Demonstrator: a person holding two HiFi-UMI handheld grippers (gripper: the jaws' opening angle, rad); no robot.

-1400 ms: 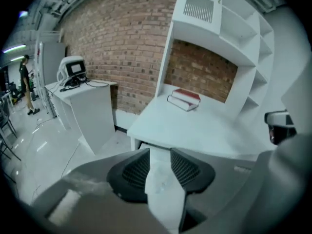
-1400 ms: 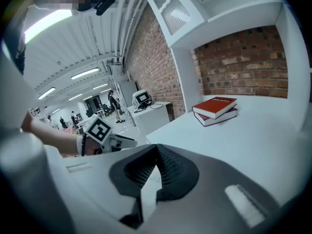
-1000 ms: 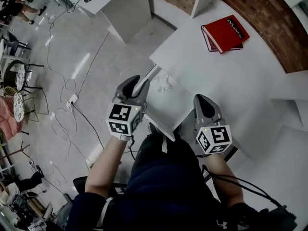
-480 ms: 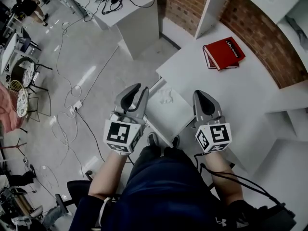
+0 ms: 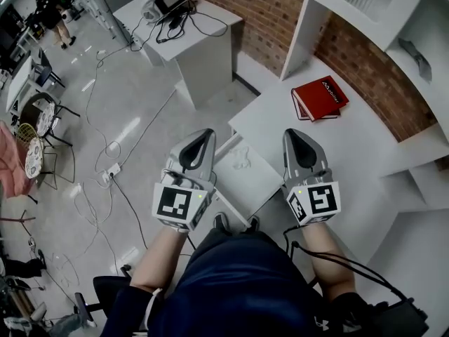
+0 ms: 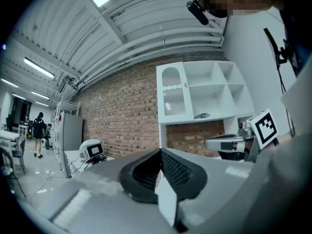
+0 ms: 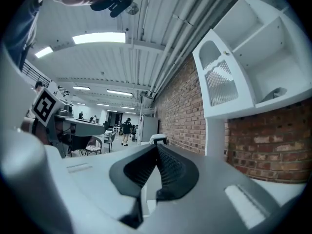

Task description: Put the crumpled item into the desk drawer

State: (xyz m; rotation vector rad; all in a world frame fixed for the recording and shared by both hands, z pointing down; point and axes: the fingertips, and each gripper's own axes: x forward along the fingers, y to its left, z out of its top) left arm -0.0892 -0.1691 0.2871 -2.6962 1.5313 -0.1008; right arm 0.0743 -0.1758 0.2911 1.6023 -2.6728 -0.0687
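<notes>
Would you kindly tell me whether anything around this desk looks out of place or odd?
The desk drawer stands pulled out, with the crumpled white item lying in it. Loose cables sprawl over the floor at left, a possible trip hazard. Nothing looks spilled or damaged.

Finger pads (image 6: 176,168) ribbed matt black. Ahead of them: desk (image 5: 365,153) smooth matt white, brick wall (image 5: 263,5) rough; left: floor (image 5: 133,97) glossy.

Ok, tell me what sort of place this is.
Probably an open-plan lab or workshop office: a brick wall, a white desk with a red book, loose cables across the floor, and people further back.
</notes>
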